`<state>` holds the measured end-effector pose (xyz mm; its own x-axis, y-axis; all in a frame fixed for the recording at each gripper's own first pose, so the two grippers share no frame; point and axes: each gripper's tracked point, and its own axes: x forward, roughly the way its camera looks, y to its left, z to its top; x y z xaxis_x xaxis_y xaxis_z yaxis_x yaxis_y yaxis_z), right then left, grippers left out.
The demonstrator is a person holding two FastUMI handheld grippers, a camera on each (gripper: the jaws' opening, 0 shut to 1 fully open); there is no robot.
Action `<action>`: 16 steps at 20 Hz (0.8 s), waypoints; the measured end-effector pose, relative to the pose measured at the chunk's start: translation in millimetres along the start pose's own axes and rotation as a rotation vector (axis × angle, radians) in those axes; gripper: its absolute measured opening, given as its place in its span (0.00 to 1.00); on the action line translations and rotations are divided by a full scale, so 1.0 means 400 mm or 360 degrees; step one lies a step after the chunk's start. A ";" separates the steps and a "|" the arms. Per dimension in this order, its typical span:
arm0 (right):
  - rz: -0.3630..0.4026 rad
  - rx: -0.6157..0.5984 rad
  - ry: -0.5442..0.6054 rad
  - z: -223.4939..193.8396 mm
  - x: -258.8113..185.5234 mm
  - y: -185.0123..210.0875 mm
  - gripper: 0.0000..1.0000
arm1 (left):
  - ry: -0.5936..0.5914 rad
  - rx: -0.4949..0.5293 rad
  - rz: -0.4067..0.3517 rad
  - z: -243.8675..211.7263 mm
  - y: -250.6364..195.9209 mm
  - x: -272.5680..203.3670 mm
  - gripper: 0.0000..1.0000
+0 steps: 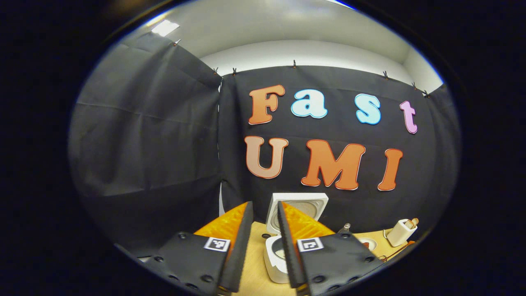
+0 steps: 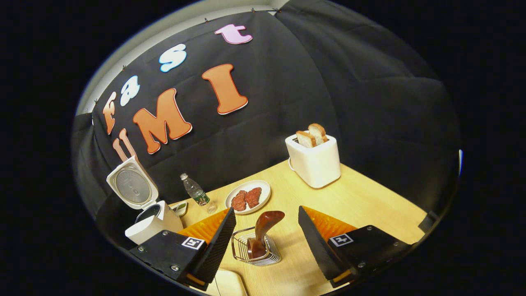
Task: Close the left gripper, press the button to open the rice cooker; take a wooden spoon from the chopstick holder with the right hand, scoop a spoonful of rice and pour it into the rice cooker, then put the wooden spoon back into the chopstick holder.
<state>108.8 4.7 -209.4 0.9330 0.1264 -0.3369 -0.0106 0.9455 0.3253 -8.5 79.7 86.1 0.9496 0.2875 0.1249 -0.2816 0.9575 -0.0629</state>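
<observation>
In the right gripper view, our right tongs [image 2: 266, 240] stand wide apart and hold nothing. Between the two fingers, nearest to us, sits the wire chopstick holder [image 2: 255, 248] on the wooden table [image 2: 370, 201], and the wooden spoon [image 2: 263, 232] stands in it, leaning a little, its broad end up. Neither finger touches the spoon or the holder. Just under the left finger a pale flat thing [image 2: 230, 283] lies on the table; we cannot tell what it is.

Beyond the fingertips, a white plate [image 2: 248, 196] carries two reddish pieces of food. Left of the plate stands a small clear bottle [image 2: 195, 193], upright. Farther left, past the left finger, is the white rice cooker [image 2: 154, 224] with its lid [image 2: 132, 183] swung up and open. Far ahead and to the right stands a white toaster [image 2: 314, 162] with two slices of bread [image 2: 312, 135] sticking out of its slots.

In the left gripper view, our left tongs [image 1: 264, 213] are narrow, with a slim gap between the fingers, gripping nothing. Through that gap, just ahead and below, we see the rice cooker [image 1: 275, 257], its lid [image 1: 304, 205] raised. Off to the right, well apart, is the toaster [image 1: 400, 232].
</observation>
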 end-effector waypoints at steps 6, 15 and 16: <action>0.0057 0.0113 0.0139 -0.073 0.069 0.002 0.84 | -0.0088 0.0061 0.0148 0.038 0.067 -0.046 0.80; 0.0110 0.0348 0.0133 -0.051 0.094 0.019 0.40 | -0.0025 0.0058 0.0222 0.002 0.084 -0.069 1.00; 0.0123 0.0384 0.0147 -0.051 0.094 0.026 0.35 | -0.0027 0.0061 0.0231 0.001 0.090 -0.068 1.00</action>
<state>136.4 25.2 -236.7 0.8959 0.2328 -0.3784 0.0158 0.8345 0.5507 -44.6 106.3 80.9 0.8963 0.4228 0.1338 -0.4209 0.9061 -0.0434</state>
